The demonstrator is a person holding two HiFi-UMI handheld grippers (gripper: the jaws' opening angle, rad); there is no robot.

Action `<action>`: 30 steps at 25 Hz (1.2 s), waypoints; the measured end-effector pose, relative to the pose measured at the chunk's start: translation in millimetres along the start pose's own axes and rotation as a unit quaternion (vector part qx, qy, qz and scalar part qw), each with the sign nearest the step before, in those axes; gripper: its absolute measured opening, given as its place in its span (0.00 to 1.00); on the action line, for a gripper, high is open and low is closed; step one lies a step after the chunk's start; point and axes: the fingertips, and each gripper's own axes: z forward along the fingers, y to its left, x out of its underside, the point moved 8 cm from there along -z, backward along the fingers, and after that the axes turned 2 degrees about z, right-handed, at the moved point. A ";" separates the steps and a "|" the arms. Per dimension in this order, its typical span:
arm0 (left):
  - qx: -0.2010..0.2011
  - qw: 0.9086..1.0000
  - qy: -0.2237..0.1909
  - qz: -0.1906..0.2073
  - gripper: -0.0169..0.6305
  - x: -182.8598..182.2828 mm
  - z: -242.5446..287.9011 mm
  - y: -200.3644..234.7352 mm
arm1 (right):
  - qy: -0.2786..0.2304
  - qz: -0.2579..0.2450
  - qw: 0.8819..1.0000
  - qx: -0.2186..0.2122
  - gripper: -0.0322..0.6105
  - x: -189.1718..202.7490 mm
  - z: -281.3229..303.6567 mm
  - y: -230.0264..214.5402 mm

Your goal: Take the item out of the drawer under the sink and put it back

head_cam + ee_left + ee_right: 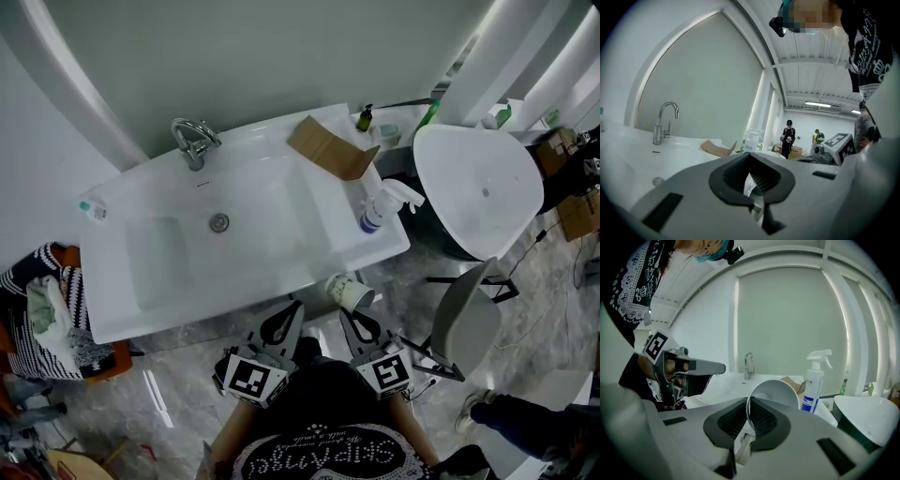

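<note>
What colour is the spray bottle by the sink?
The plastic spray bottle is white with a blue label, clearest in the right gripper view.

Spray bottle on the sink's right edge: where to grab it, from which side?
Grip the spray bottle across its straight round body, below the trigger head, tool level, coming from the front. It stands upright at the sink edge, and cardboard lies behind it.

Bathroom-style corner inside a large hall, white sink [169, 272] with chrome faucet [194, 142] at centre, tall arched wall panel [703, 79] behind, marble-look floor [187, 370] below, cardboard boxes [577, 214] far right, ceiling strip lights [818, 104] and standing people [788, 136] in the right background.
</note>
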 end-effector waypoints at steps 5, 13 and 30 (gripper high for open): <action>0.001 1.000 -0.002 -0.001 0.03 0.0 -1.1 -2.3 | -0.005 0.002 1.000 0.003 0.09 -4.6 -3.1 1.7; 0.006 1.000 0.012 -0.024 0.03 7.2 -5.5 -5.7 | 0.079 -0.105 0.991 -0.005 0.09 17.9 -5.7 -1.0; -0.010 0.991 0.065 -0.119 0.03 70.2 -2.3 -22.6 | 0.279 -0.279 0.909 -0.137 0.09 145.7 80.9 -20.4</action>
